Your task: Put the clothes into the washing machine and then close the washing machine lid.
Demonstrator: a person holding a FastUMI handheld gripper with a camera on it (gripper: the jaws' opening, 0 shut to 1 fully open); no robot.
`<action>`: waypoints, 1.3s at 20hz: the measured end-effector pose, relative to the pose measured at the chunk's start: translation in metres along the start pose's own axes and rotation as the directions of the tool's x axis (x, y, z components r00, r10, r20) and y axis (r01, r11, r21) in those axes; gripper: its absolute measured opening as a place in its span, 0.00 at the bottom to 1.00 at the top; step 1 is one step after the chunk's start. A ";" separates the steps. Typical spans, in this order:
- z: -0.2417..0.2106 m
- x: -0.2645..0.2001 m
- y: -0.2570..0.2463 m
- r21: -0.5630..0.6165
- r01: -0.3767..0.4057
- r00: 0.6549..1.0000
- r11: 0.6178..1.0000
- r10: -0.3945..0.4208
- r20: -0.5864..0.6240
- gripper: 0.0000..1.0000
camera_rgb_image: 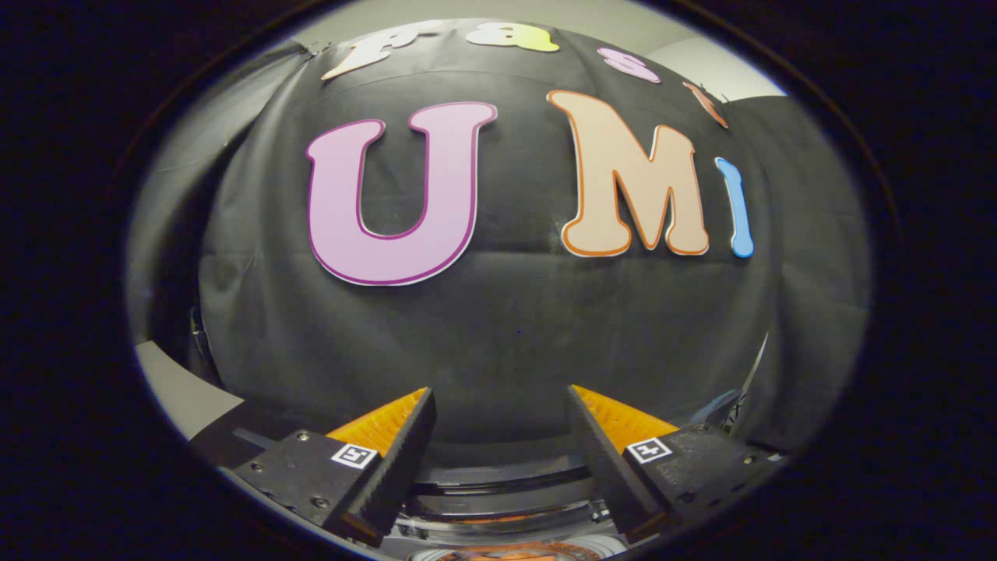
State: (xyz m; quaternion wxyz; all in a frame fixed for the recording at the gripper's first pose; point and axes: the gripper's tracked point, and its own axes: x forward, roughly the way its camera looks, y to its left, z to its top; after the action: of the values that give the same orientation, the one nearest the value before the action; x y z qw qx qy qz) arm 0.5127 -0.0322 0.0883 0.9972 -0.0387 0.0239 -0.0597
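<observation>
Fingers (405,460) spread wide on the gripper (498,405), nothing between them, aimed at the wall. Washing machine (498,487) rim sits below them; clothes aren't visible, so a blind grab could miss.

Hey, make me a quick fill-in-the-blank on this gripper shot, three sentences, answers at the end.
1. The gripper has its two fingers spread ____, with nothing between them.
2. Beyond the fingers hangs the booth's ____ cloth wall.
3. The curved rim of the washing machine shows low down, ____ the two fingers.

Missing words: apart (open); black; between
</observation>
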 end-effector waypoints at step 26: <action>0.009 -0.006 -0.002 0.008 0.017 0.998 1.000 -0.017 0.066 1.00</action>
State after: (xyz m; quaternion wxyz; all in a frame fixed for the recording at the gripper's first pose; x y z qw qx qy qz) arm 0.5073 -0.0328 0.0974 0.9970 -0.0371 -0.0096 -0.0669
